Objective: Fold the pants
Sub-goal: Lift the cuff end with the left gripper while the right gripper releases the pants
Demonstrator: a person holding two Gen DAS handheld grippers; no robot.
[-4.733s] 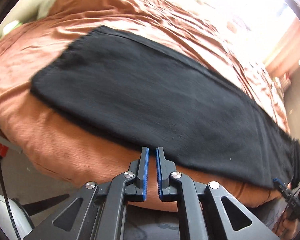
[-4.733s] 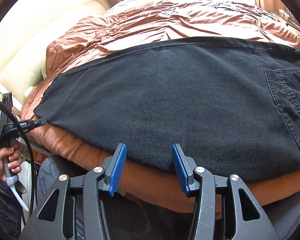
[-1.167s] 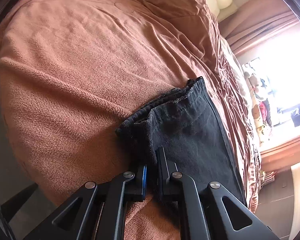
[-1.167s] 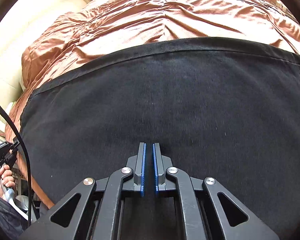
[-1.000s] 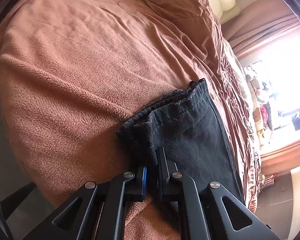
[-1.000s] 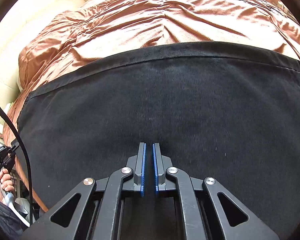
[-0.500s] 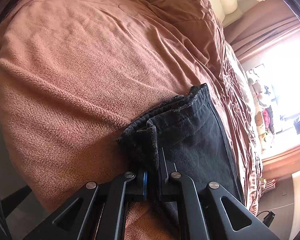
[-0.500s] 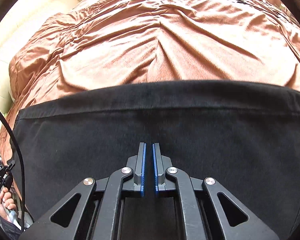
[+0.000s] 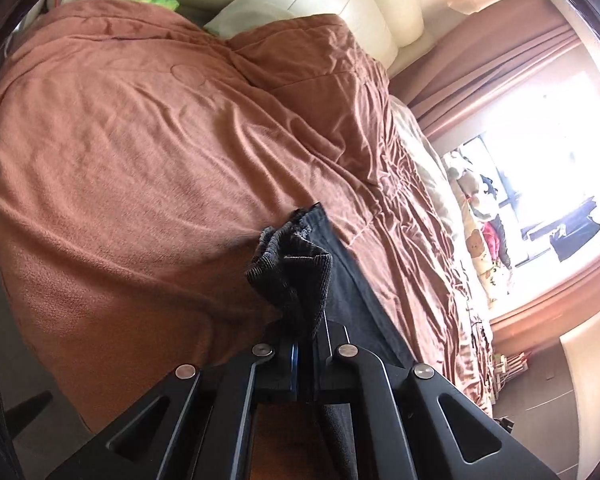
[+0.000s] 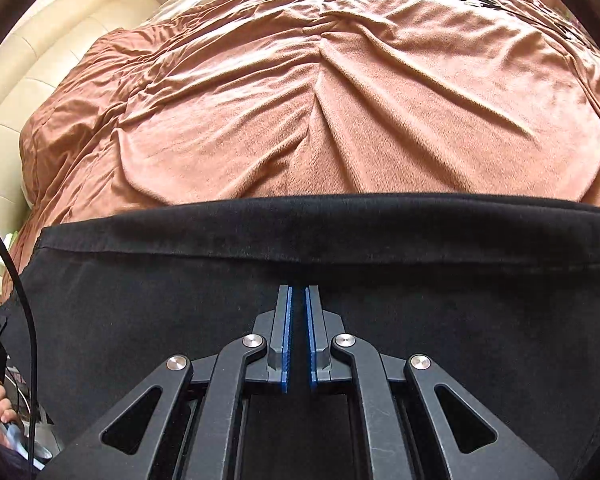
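One pants (image 9: 348,292); one blanket (image 9: 140,160); two claws (image 9: 306,354) (image 10: 297,336); possibly two pillows (image 9: 244,18).

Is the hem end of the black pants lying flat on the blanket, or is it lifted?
Lifted. The pants hem is bunched and raised off the brown blanket, pinched in the left gripper.

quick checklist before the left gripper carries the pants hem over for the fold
1. Left gripper shut on pants hem: ok.
2. Both hem layers caught: cannot tell, cloth is bunched at the jaws.
3. Right gripper shut, nothing between its pads, over the pants: ok.
4. Right tips pressing the cloth down: cannot tell.
5. Pants lie flat near the right gripper: ok.
6. Blanket bare beyond the hem: ok.
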